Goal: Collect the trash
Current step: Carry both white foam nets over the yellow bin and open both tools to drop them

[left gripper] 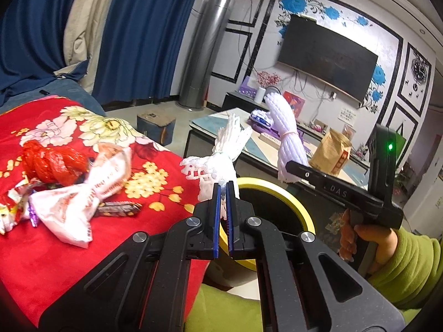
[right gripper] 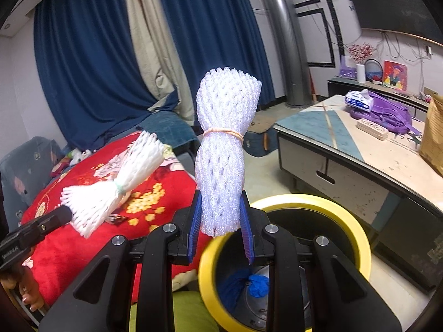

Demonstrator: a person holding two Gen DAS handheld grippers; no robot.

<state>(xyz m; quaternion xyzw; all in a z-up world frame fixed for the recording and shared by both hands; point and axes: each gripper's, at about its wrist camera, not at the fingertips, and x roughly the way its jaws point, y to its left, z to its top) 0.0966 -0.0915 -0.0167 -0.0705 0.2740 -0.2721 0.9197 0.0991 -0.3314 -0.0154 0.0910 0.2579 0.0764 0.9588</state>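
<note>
My left gripper (left gripper: 223,191) is shut on a white foam net tied with a green band (left gripper: 221,152), held up beside the yellow-rimmed bin (left gripper: 288,196). My right gripper (right gripper: 220,213) is shut on a larger white foam net roll tied with an orange rubber band (right gripper: 224,144), upright over the bin's rim (right gripper: 318,200). Blue trash (right gripper: 254,285) lies inside the bin. On the red floral blanket (left gripper: 55,249) lie a red plastic bag (left gripper: 49,163), a white printed wrapper (left gripper: 83,196) and a dark snack wrapper (left gripper: 119,209). The left-held net also shows in the right wrist view (right gripper: 110,191).
A low coffee table (right gripper: 346,149) stands right of the bin with a purple backpack (right gripper: 384,113), a tissue pack (right gripper: 360,101) and a brown paper bag (left gripper: 331,152). Blue curtains (right gripper: 91,69), a silver tower unit (right gripper: 288,47) and a wall TV (left gripper: 326,55) are behind.
</note>
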